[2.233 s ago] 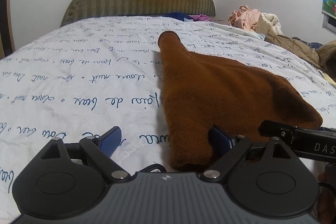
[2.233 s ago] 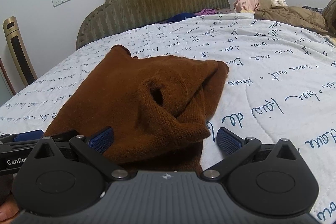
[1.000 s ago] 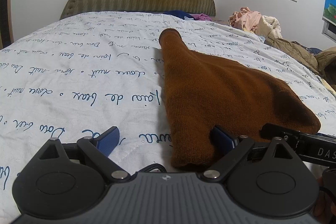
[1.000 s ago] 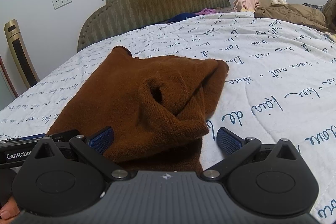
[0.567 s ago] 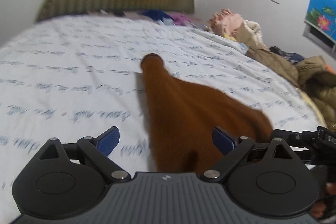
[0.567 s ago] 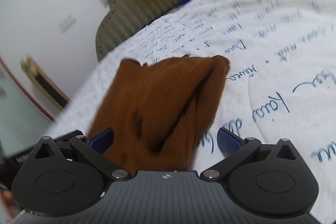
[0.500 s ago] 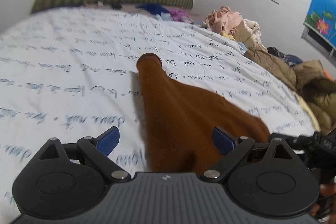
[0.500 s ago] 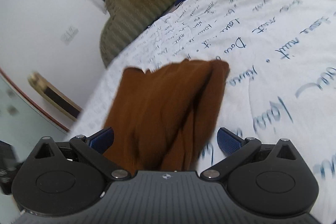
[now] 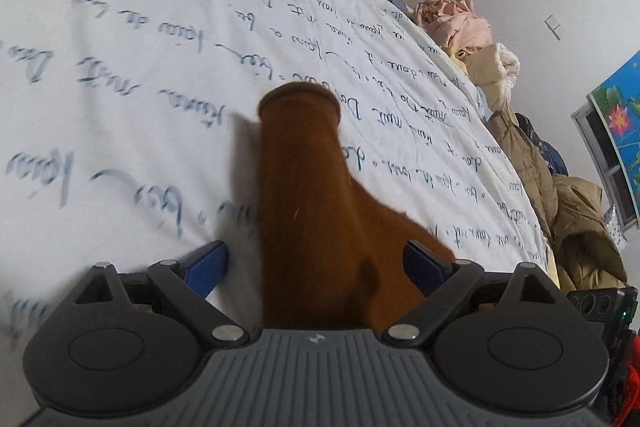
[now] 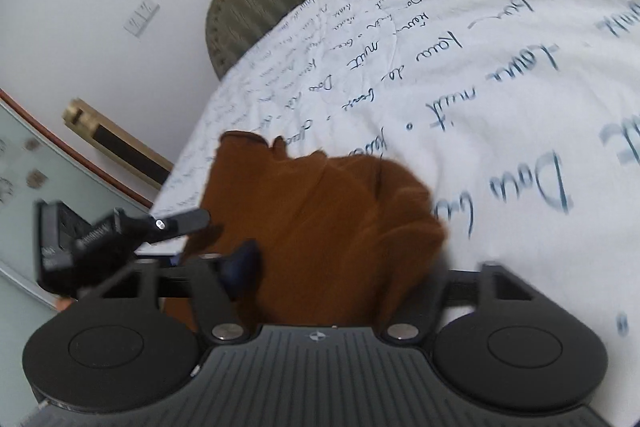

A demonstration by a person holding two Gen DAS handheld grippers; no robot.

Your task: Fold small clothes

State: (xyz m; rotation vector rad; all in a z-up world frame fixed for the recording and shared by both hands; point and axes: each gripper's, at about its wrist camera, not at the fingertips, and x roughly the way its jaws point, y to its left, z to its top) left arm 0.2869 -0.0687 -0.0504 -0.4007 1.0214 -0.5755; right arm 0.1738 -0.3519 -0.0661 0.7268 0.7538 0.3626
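Partly blurred: right tongs closing, far pad buried in brown knit.

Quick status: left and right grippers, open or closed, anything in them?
Left gripper: open, closing slightly; brown knit garment between its jaws, not pinched.
Right gripper: closing on the same garment; firm grip can't be told.
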